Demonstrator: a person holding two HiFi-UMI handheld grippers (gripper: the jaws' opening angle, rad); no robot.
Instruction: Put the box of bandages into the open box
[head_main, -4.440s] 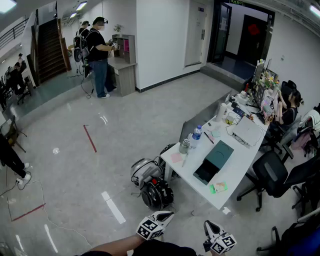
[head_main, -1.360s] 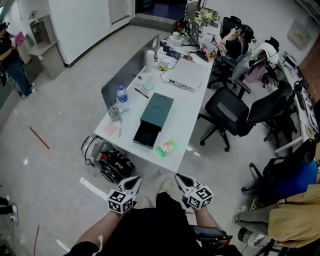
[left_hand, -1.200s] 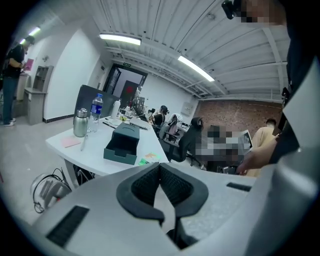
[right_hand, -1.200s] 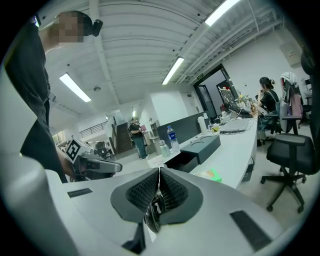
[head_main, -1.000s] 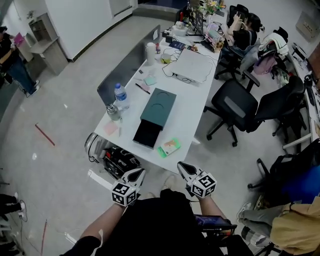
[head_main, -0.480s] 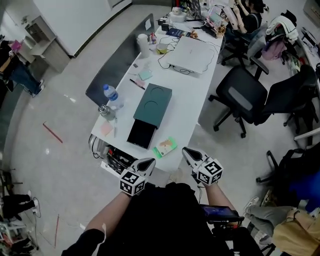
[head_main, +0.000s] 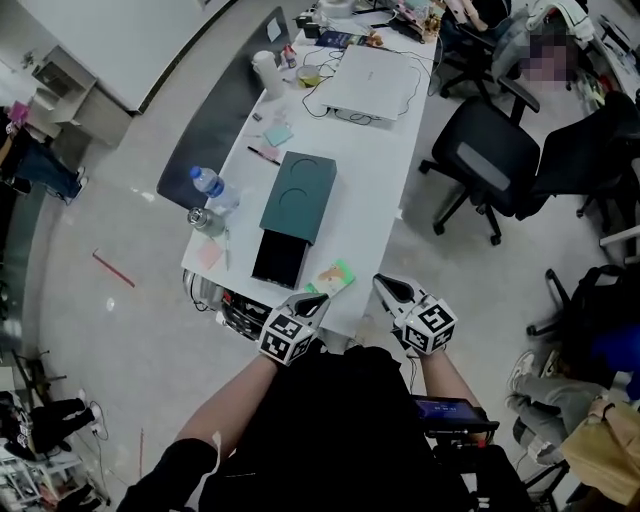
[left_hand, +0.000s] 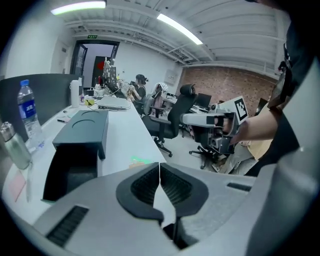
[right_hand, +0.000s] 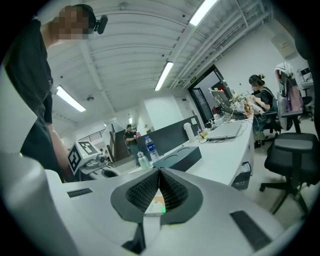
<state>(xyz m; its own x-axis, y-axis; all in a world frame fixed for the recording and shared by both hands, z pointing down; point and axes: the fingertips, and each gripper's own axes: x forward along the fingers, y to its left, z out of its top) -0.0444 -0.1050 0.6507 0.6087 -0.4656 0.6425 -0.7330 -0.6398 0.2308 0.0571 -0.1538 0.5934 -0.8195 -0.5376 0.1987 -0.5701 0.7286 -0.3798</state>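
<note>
The bandage box (head_main: 333, 277), green and white, lies flat near the front end of the white table (head_main: 385, 150). Just left of it stands the dark teal open box (head_main: 296, 217), its drawer-like open end (head_main: 279, 258) facing me. My left gripper (head_main: 318, 298) hovers at the table's front edge, jaws shut and empty; its own view shows the bandage box (left_hand: 141, 161) ahead and the open box (left_hand: 75, 150) to the left. My right gripper (head_main: 381, 283) is beside the table's corner, shut, with the bandage box (right_hand: 156, 202) visible beyond its jaws, untouched.
A water bottle (head_main: 207, 187), a metal flask (head_main: 203, 219) and a pink note (head_main: 210, 256) sit at the table's left edge. A laptop (head_main: 372, 82) with cables lies further back. A black office chair (head_main: 487, 160) stands right of the table. Bags (head_main: 245, 312) lie under its front.
The table has come much closer in the head view. Both grippers have risen forward to the table's front edge, still shut and empty.
</note>
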